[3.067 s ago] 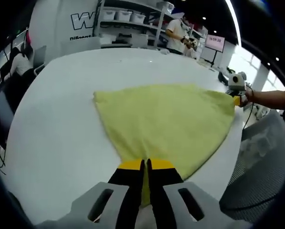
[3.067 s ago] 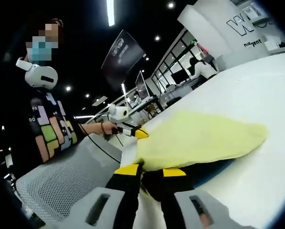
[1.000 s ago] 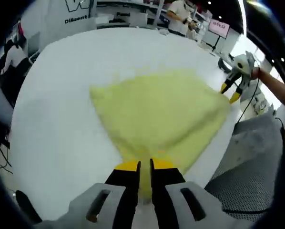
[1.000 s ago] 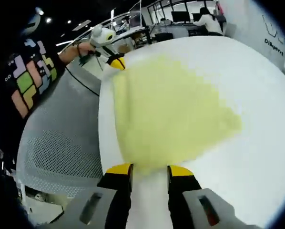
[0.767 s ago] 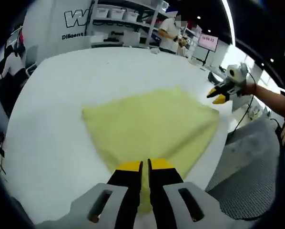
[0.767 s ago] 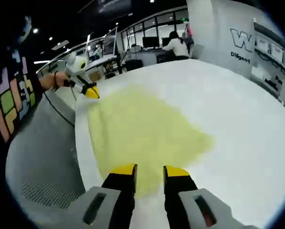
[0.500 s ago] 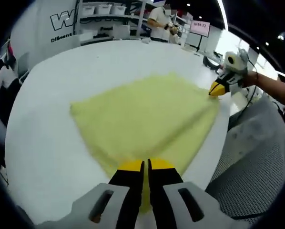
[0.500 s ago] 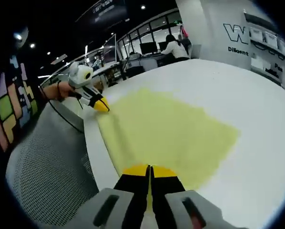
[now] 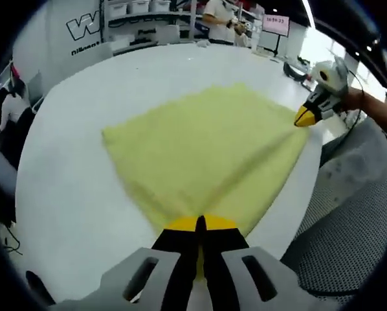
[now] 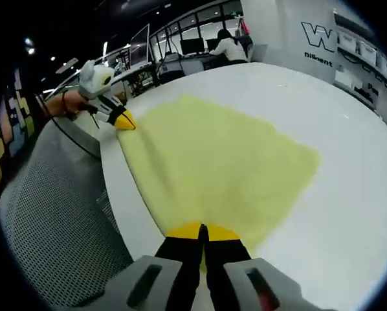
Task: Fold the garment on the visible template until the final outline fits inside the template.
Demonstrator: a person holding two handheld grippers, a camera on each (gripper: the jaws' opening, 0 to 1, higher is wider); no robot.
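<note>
The yellow garment (image 9: 200, 146) lies flat on the white table (image 9: 64, 181), spread between the two grippers along the table's near edge. The left gripper (image 9: 199, 226) has its jaws pressed together on one near corner; the cloth fans out ahead of it, its long axis running toward the right gripper (image 9: 303, 117). In the right gripper view, the right gripper (image 10: 202, 231) pinches the other near corner, the garment (image 10: 213, 162) widening forward toward the left gripper (image 10: 123, 120).
</note>
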